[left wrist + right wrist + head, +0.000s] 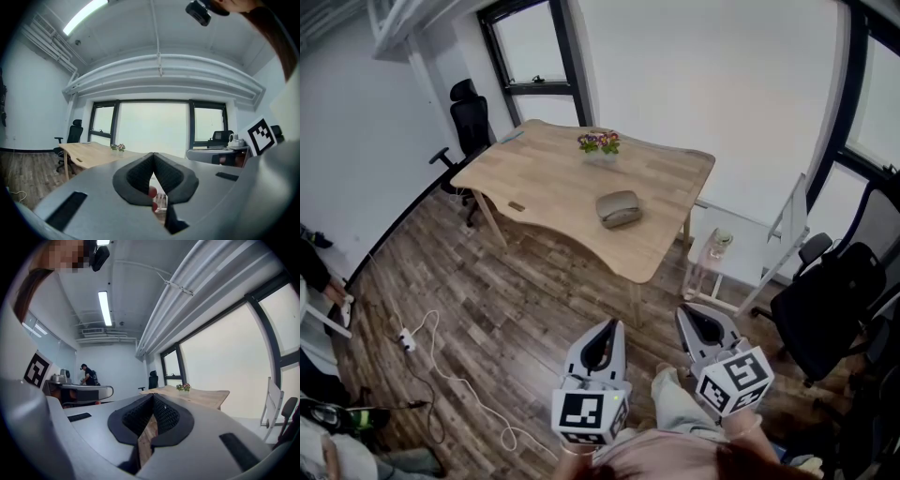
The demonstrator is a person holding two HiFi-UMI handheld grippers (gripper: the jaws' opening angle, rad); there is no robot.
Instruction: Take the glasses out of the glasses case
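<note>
A grey glasses case (pixel 619 208) lies shut near the right side of a light wooden table (pixel 544 187), far ahead of me in the head view. My left gripper (pixel 606 332) and right gripper (pixel 697 325) are held low over the floor, well short of the table. Both stand shut with nothing between the jaws. In the left gripper view the left gripper (pixel 153 157) points toward the table (pixel 89 152) and windows. The right gripper (pixel 153 398) also aims at the table (pixel 197 397). The case does not show in either gripper view.
A small pot of flowers (pixel 599 142) stands at the table's far edge. Black office chairs stand at the back left (pixel 469 122) and at the right (pixel 830 300). A white side table (pixel 741 253) with a bottle (pixel 713 249) stands right of the table. A cable (pixel 441 375) trails on the wooden floor.
</note>
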